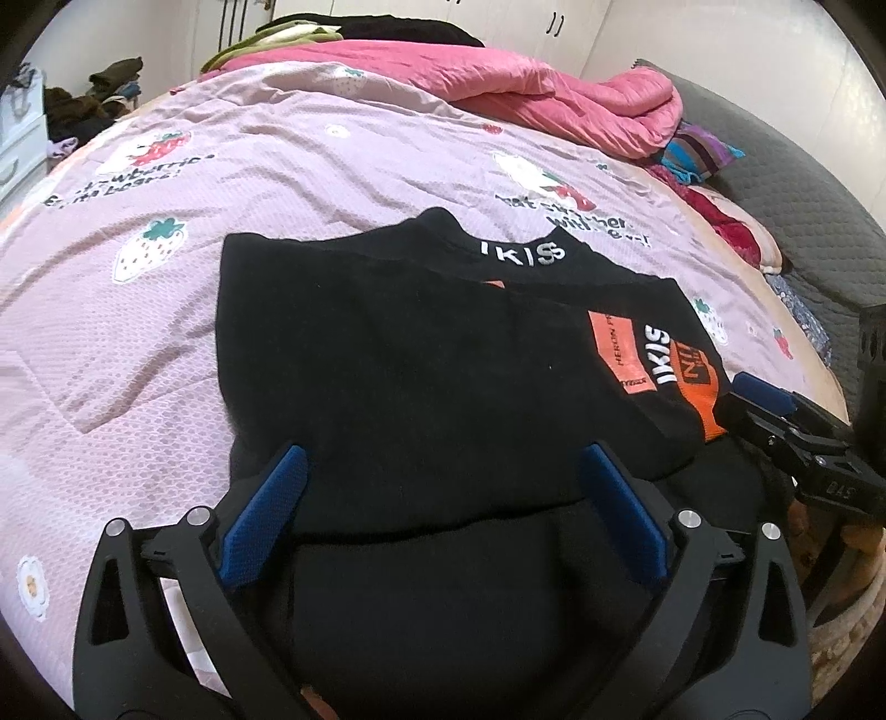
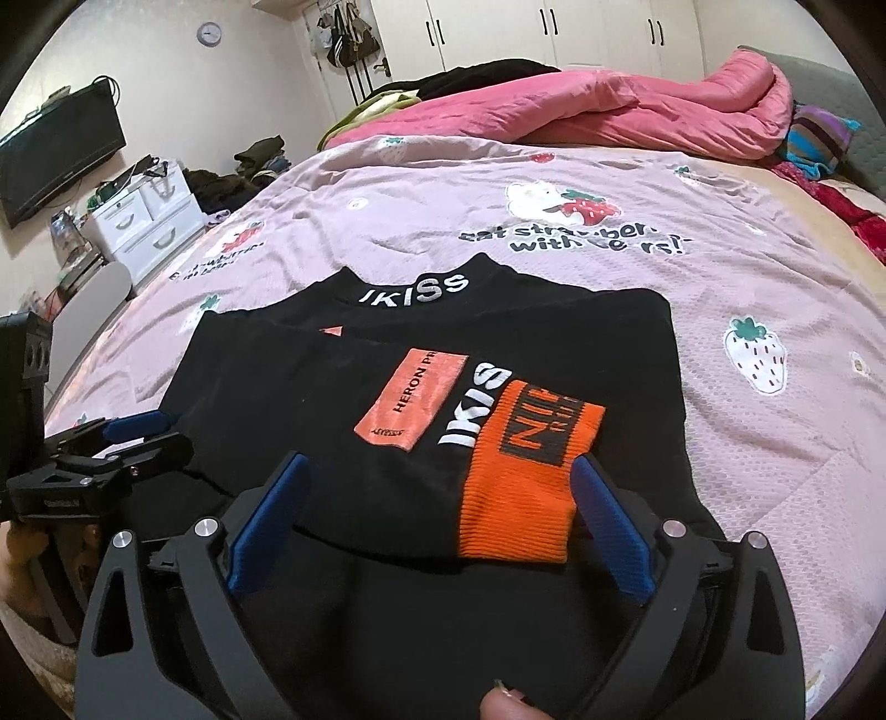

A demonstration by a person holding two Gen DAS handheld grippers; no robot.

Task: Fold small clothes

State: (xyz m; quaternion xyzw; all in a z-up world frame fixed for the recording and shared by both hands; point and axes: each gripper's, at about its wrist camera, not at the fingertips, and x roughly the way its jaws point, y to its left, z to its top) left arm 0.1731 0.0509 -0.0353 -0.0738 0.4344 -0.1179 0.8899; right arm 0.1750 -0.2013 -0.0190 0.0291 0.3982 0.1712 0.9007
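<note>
- The left gripper [image 1: 440,471] has its jaws spread wide, its blue pads [image 1: 266,515] standing on either side of the near black fabric with nothing pinched between them.
- The right gripper [image 2: 440,482] is likewise spread wide; its blue pads [image 2: 609,526] flank the near edge of the folded garment, the right one just beside the orange cuff [image 2: 526,476].
- The black sweater [image 1: 398,354] lies partly folded on the bed, its collar marked "IKISS" at the far end, a sleeve laid across the body.
- On that sleeve the right wrist view shows an orange patch [image 2: 412,401] reading "HERON PR…", white "IKIS" lettering beside it, and the ribbed orange cuff at the sleeve's end.
- The sweater rests on a pale pink bedsheet [image 1: 332,166] printed with strawberries, bears and dark lettering.
- A bright pink quilt [image 2: 609,105] is bunched along the far side of the bed, with a striped cloth [image 2: 819,135] just beside its right end.
- In the left wrist view the right gripper shows at the right edge, near the orange cuff; in the right wrist view the left gripper [image 2: 138,437] shows at the left edge, at the sweater's left side.
- Across the room stand a white drawer unit [image 2: 147,216], a wall-mounted television [image 2: 61,152], a round wall clock [image 2: 210,33] and white wardrobe doors [image 2: 498,27].
- A fingertip [image 2: 506,706] shows at the bottom edge of the right wrist view.
</note>
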